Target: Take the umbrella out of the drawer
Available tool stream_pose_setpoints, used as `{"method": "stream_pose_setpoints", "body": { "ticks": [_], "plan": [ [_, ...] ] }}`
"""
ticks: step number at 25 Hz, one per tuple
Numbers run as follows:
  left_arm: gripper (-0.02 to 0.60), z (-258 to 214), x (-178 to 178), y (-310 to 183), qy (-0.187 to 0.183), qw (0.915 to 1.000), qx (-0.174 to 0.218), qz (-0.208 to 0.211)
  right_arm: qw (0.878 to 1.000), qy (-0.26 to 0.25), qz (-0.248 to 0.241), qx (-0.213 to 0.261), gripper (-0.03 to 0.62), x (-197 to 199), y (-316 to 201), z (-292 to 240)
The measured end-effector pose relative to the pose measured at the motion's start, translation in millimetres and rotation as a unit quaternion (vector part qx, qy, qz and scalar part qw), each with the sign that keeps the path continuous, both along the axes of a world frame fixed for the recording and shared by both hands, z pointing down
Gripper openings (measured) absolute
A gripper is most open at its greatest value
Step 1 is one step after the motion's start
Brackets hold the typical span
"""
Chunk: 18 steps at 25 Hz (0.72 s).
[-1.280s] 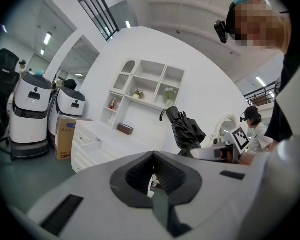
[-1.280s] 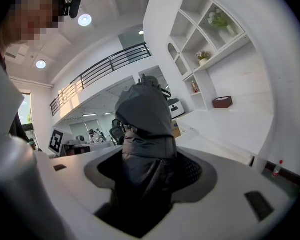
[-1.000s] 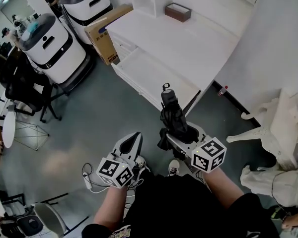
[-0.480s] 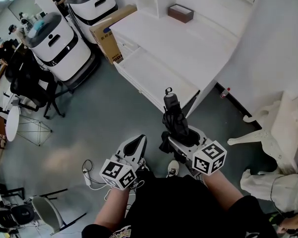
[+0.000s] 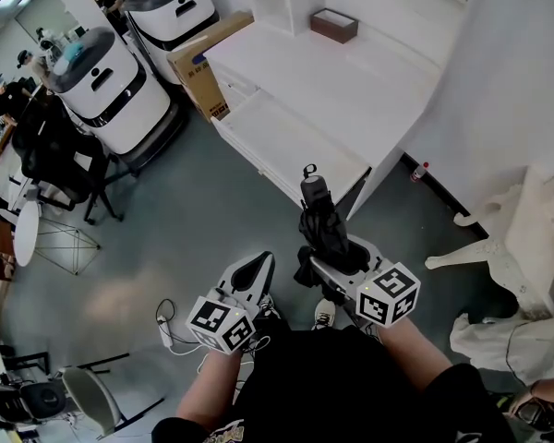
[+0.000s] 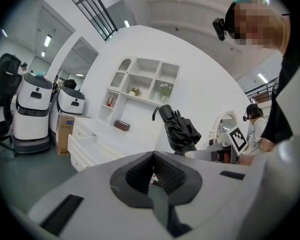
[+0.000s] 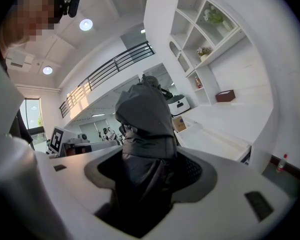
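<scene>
1. The white desk [image 5: 369, 72] fills the head view toward 12 o'clock.
2. Its drawer [image 5: 286, 146] stands open with nothing visible inside.
3. The folded black umbrella [image 5: 321, 229] is clear of the drawer, at its 6 o'clock. It is clamped upright in the right gripper [image 5: 337, 264], so the removal looks essentially done.
4. The left gripper [image 5: 251, 270], at the umbrella's 8 o'clock, has its jaws together on nothing.

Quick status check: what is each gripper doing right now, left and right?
Left gripper: closed, nothing between its jaws.
Right gripper: closed on the folded black umbrella.
</scene>
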State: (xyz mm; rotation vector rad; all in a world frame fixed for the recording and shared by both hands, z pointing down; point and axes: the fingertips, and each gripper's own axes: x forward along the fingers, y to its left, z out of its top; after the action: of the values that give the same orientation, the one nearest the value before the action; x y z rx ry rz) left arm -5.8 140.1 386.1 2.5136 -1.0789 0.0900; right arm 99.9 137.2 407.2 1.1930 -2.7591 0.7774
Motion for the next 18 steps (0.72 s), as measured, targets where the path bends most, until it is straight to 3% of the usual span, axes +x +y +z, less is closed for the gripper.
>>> {"method": "stream_pose_setpoints", "body": {
  "ticks": [18],
  "plan": [
    [0.005,0.9,4.0,-3.6,0.003,1.0000,-0.003,0.007,1.000,0.007,0.010,-0.003,0.276,4.9,-1.6,2.8]
  ]
}}
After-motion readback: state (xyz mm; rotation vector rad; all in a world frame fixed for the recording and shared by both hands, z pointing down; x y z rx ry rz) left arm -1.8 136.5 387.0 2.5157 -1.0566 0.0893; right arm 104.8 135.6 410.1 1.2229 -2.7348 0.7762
